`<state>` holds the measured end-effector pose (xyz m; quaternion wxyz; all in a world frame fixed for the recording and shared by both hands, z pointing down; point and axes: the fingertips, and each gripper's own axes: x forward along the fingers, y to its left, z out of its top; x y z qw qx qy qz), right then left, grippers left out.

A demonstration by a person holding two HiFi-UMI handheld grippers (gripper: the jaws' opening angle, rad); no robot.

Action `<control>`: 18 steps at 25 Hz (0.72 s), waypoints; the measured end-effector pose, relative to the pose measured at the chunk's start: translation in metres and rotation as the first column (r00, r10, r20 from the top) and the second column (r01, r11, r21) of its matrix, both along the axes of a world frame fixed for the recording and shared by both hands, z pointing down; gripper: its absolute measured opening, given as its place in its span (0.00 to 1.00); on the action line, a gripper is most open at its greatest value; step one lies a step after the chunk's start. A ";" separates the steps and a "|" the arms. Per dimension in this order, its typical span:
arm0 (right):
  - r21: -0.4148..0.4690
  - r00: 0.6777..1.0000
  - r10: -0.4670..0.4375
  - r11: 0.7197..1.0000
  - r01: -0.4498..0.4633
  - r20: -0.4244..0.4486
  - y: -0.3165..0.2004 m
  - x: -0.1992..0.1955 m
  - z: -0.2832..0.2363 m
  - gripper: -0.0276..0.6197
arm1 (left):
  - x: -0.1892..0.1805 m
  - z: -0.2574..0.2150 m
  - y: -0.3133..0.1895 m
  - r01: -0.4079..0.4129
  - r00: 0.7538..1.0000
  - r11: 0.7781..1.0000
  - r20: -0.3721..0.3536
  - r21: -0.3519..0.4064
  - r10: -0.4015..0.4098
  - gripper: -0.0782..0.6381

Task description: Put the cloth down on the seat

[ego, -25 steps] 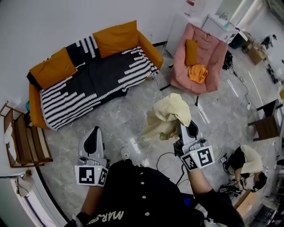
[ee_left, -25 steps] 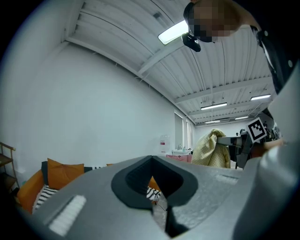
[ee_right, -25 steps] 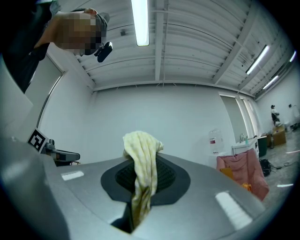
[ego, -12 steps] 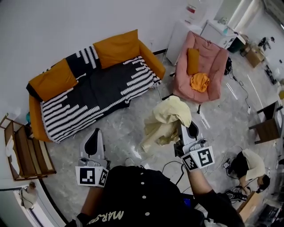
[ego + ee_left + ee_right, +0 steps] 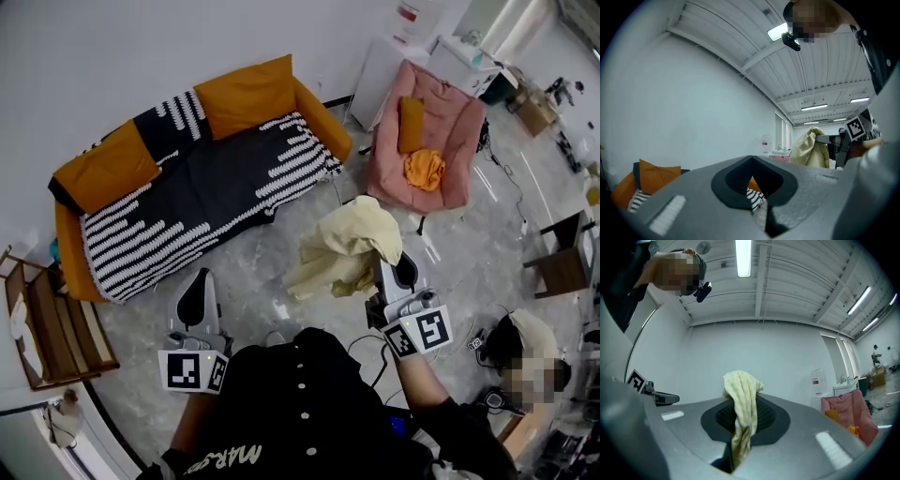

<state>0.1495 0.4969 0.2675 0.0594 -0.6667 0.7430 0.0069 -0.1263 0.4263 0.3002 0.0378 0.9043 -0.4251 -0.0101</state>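
Your right gripper (image 5: 737, 439) is clamped on a fold of the cloth (image 5: 742, 397), which humps up above the jaws and trails down between them. In the head view the rest of it bunches over the gripper's nose at 11 o'clock and hangs clear of the floor (image 5: 253, 281). Your left gripper (image 5: 754, 197) has its jaws together with nothing in them.

You look to be in the carry step: the cloth is in the air and on no seat yet. From the cloth, the sofa (image 5: 323, 117) with its striped throw (image 5: 206, 187) lies at 10 o'clock. The pink armchair (image 5: 441, 108), with an orange bundle (image 5: 425, 169) on it, lies at 1 o'clock. Both are well apart from you, and the task does not say which is meant.

Next, bring the right gripper over the chosen seat, lower until the cloth rests there, then part the jaws.
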 end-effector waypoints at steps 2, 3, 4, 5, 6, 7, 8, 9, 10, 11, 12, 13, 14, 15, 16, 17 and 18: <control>-0.010 1.000 0.001 1.000 -0.001 0.000 -0.003 0.000 0.001 0.12 | -0.001 0.004 -0.002 -0.002 1.000 1.000 0.002 -0.014 0.002 0.11; -0.014 1.000 0.001 1.000 -0.001 0.000 -0.005 0.000 0.001 0.12 | -0.001 0.005 -0.003 -0.002 1.000 1.000 0.003 -0.020 0.002 0.11; -0.017 1.000 0.001 1.000 -0.001 -0.001 -0.007 0.001 0.002 0.12 | -0.002 0.006 -0.004 -0.001 1.000 1.000 0.005 -0.024 0.001 0.11; -0.019 1.000 0.001 1.000 -0.001 -0.001 -0.010 0.001 0.002 0.12 | -0.002 0.007 -0.006 0.001 1.000 1.000 0.006 -0.027 -0.001 0.11; -0.020 1.000 -0.001 1.000 0.001 -0.001 -0.014 0.002 0.002 0.12 | -0.002 0.007 -0.009 0.004 1.000 1.000 0.008 -0.028 -0.004 0.11; -0.021 1.000 -0.003 1.000 0.003 -0.001 -0.018 0.003 0.003 0.12 | -0.002 0.008 -0.012 0.007 1.000 1.000 0.009 -0.030 -0.007 0.11; -0.022 1.000 -0.005 1.000 0.005 0.000 -0.022 0.004 0.004 0.12 | -0.001 0.009 -0.016 0.011 1.000 0.999 0.011 -0.031 -0.010 0.11; -0.023 1.000 -0.008 1.000 0.008 0.002 -0.027 0.005 0.005 0.12 | 0.000 0.010 -0.019 0.014 1.000 0.999 0.013 -0.033 -0.014 0.11; -0.024 1.000 -0.012 1.000 0.012 0.004 -0.032 0.006 0.006 0.12 | 0.001 0.010 -0.023 0.018 1.000 0.999 0.014 -0.033 -0.018 0.11; -0.024 1.000 -0.016 1.000 0.016 0.006 -0.038 0.008 0.007 0.12 | 0.002 0.010 -0.027 0.022 1.000 0.999 0.015 -0.032 -0.021 0.11; -0.024 1.000 -0.019 1.000 0.019 0.007 -0.044 0.010 0.008 0.12 | 0.003 0.011 -0.032 0.026 1.000 0.999 0.017 -0.031 -0.025 0.11; -0.024 1.000 -0.022 0.999 0.022 0.008 -0.051 0.012 0.010 0.12 | 0.004 0.011 -0.038 0.030 0.999 0.999 0.018 -0.030 -0.029 0.11; -0.022 1.000 -0.026 0.999 0.026 0.010 -0.059 0.013 0.011 0.12 | 0.005 0.012 -0.044 0.035 0.999 0.999 0.018 -0.029 -0.034 0.11; -0.020 0.999 -0.031 0.999 0.031 0.011 -0.067 0.013 0.012 0.12 | 0.005 0.013 -0.051 0.040 0.999 0.999 0.017 -0.028 -0.039 0.11; -0.018 0.999 -0.039 0.999 0.039 0.011 -0.076 0.014 0.014 0.12 | 0.006 0.014 -0.058 0.045 0.999 0.999 0.016 -0.027 -0.045 0.11; -0.016 0.999 -0.047 0.999 0.047 0.012 -0.084 0.014 0.015 0.12 | 0.007 0.015 -0.064 0.050 0.999 0.998 0.016 -0.024 -0.049 0.11; -0.013 0.998 -0.054 0.998 0.054 0.012 -0.093 0.016 0.015 0.12 | 0.008 0.016 -0.071 0.054 0.998 0.998 0.017 -0.023 -0.054 0.11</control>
